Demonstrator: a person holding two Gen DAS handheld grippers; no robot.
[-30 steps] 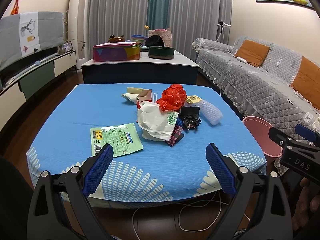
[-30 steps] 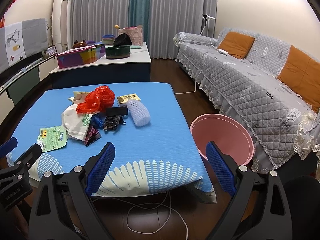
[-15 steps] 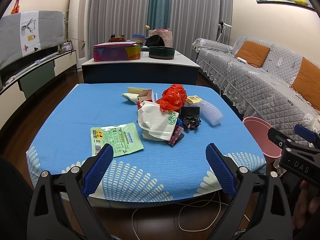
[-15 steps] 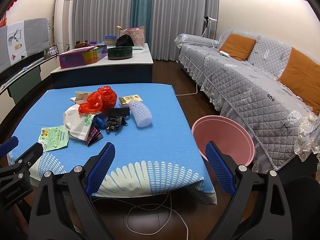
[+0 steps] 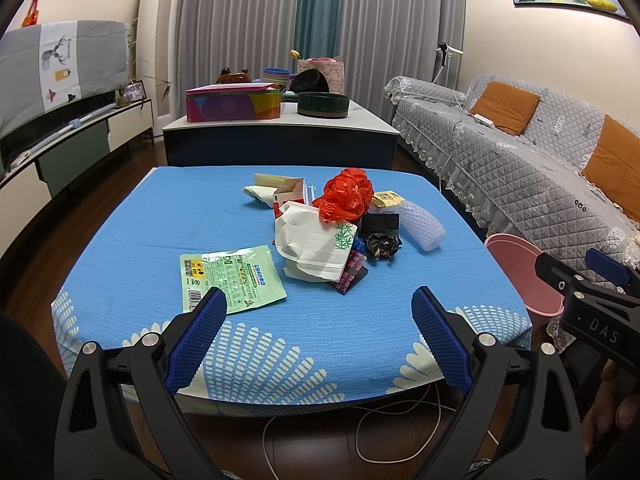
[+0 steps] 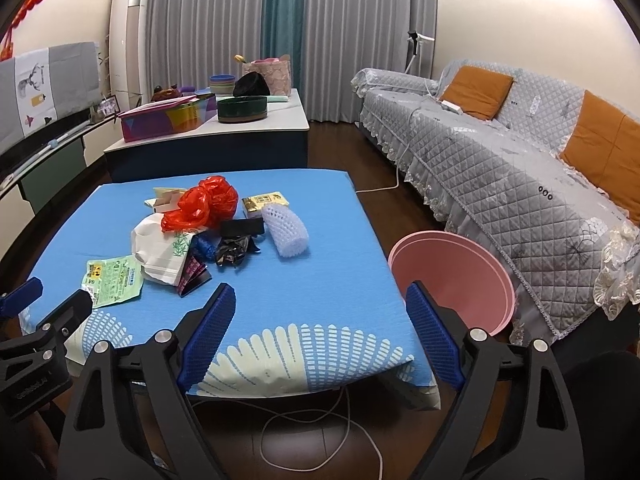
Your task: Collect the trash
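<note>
I hold both grippers before the near edge of the table with the blue patterned cloth [image 5: 168, 216]. The left gripper [image 5: 316, 336] stands wide and empty; the right gripper [image 6: 320, 328] is also empty, and its jaws are closing a little. The trash lies in the middle of the table: a crumpled red plastic bag [image 5: 346, 194], a white paper bag [image 5: 316, 240], a flat green foil packet [image 5: 232, 276] and a white foam net sleeve [image 6: 286, 228]. All look light and soft; I would pinch a raised fold. The round pink plastic bin [image 6: 460, 276] waits just beside the right edge, with open cloth between.
</note>
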